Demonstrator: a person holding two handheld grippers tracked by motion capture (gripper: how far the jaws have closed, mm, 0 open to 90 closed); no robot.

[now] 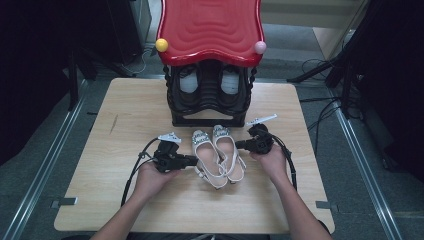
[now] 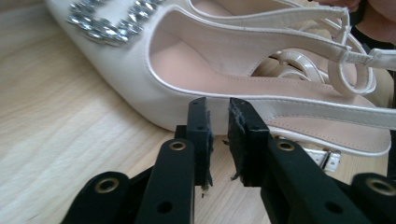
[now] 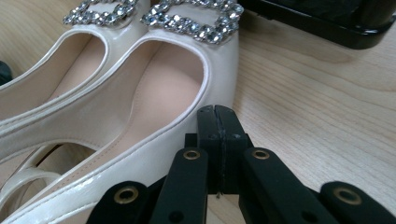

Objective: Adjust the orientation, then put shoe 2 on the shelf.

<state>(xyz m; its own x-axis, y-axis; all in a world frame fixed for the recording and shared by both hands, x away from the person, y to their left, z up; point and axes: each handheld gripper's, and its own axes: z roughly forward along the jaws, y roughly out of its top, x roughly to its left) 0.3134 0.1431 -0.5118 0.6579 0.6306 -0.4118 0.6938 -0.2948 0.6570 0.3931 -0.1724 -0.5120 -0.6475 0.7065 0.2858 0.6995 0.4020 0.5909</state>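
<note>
Two cream patent slingback shoes with rhinestone buckles (image 1: 218, 156) are laid side by side near the middle of the light wooden tabletop (image 1: 125, 130), toes toward the far edge where a black shoe rack with a red wavy top (image 1: 210, 60) is stood, seemingly so that each may be taken from its outer side; two further pale shoes (image 1: 209, 82) are seen inside the rack. The left gripper (image 2: 217, 140) is held just beside the left shoe with a narrow gap between its pads, nothing gripped; the right gripper (image 3: 217, 135) is pressed closed, empty, beside the right shoe.
</note>
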